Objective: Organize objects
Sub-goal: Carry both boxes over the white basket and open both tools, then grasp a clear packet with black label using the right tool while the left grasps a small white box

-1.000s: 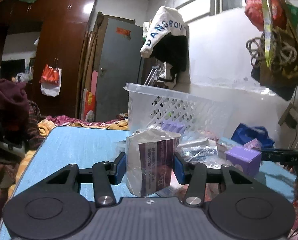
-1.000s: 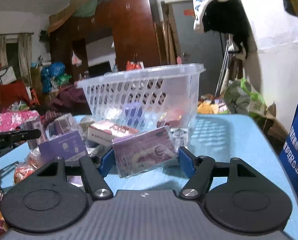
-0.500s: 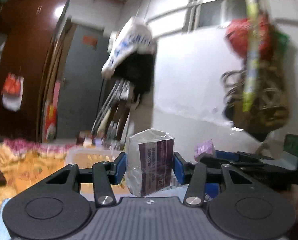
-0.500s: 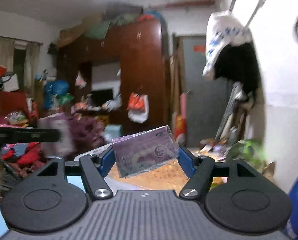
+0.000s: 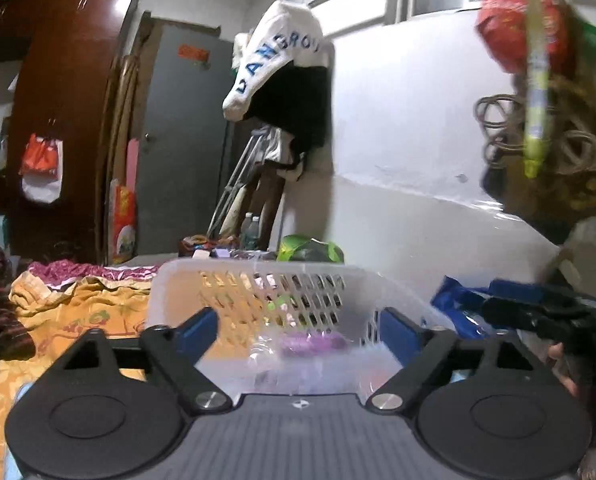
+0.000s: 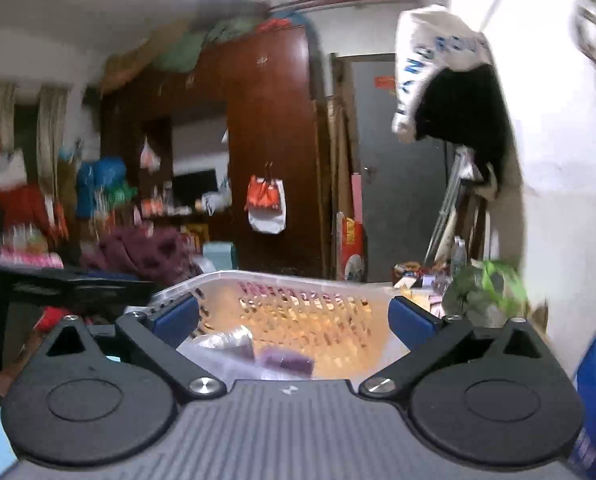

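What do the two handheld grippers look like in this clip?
Both match: the left gripper and right gripper have blue pads on black linkage arms with silver pivot screws, two round black discs, and a grey ribbed body bearing a small white mark. No cables or sleeves show.

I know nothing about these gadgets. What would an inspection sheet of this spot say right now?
Surface: hidden under the basket.
Job's things: white plastic basket below both tools; purple packets lie inside.
Clutter: orange bedding, green bag.
Grippers: left hand-held gripper and right hand-held gripper, jaws opening, nothing between them.
Cables: coiled rope on the wall.
Surroundings: brown wardrobe, grey door, hanging clothes.
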A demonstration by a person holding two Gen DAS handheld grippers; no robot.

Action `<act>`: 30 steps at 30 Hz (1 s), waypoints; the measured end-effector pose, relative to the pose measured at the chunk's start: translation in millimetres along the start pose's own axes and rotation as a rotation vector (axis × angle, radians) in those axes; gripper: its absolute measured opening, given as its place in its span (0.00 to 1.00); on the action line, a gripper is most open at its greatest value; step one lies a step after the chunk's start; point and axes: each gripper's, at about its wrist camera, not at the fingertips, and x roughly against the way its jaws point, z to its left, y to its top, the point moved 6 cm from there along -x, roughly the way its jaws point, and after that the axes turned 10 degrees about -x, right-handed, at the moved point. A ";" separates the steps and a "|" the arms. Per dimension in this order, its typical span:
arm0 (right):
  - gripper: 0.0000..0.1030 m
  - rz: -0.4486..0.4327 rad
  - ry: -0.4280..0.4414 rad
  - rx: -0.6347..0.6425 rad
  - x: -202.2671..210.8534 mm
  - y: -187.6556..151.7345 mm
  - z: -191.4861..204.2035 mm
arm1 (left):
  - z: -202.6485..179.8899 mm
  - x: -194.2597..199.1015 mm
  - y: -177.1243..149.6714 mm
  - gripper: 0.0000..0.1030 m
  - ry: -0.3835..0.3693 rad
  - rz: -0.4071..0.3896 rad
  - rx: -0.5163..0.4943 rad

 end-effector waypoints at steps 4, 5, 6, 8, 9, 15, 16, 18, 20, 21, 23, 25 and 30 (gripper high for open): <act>1.00 0.144 -0.090 -0.034 -1.9 -51.4 -29.9 | 9.7 31.8 -41.5 0.91 0.124 0.033 -0.022; 1.00 0.170 -0.112 -0.032 -6.1 -62.0 -34.6 | 13.8 37.6 -52.7 0.91 0.139 0.043 -0.004; 1.00 0.194 -0.124 -0.035 -8.6 -72.0 -39.0 | 18.7 40.1 -62.0 0.91 0.142 0.058 0.023; 1.00 0.229 -0.129 -0.066 -12.2 -83.7 -44.6 | 24.4 46.3 -77.4 0.91 0.131 0.070 0.052; 1.00 0.238 -0.116 -0.079 -11.7 -87.6 -45.4 | 26.5 46.9 -83.4 0.91 0.135 0.082 0.051; 0.86 0.296 -0.120 -0.078 -24.8 -98.6 -50.5 | 46.4 37.4 -109.5 0.87 0.167 0.199 0.116; 0.83 0.314 -0.116 -0.083 -26.3 -101.0 -50.6 | 46.9 34.2 -109.9 0.87 0.166 0.215 0.126; 0.82 0.321 -0.114 -0.085 -23.8 -104.5 -49.5 | 43.8 25.3 -111.0 0.87 0.160 0.242 0.123; 0.80 0.335 -0.111 -0.074 -24.8 -106.5 -46.3 | 37.2 20.6 -116.9 0.87 0.142 0.258 0.117; 0.78 0.344 -0.113 -0.068 -25.1 -108.5 -44.4 | 35.0 18.4 -118.9 0.87 0.132 0.267 0.117; 0.71 0.366 -0.120 -0.058 -28.3 -110.3 -44.6 | 34.3 11.2 -123.1 0.85 0.125 0.286 0.115; 0.53 0.387 -0.133 -0.061 -31.9 -112.7 -47.7 | 35.6 9.3 -124.9 0.69 0.092 0.288 0.142; 0.44 0.374 -0.123 -0.059 -28.1 -113.1 -47.9 | 34.0 15.1 -123.8 0.45 0.065 0.256 0.157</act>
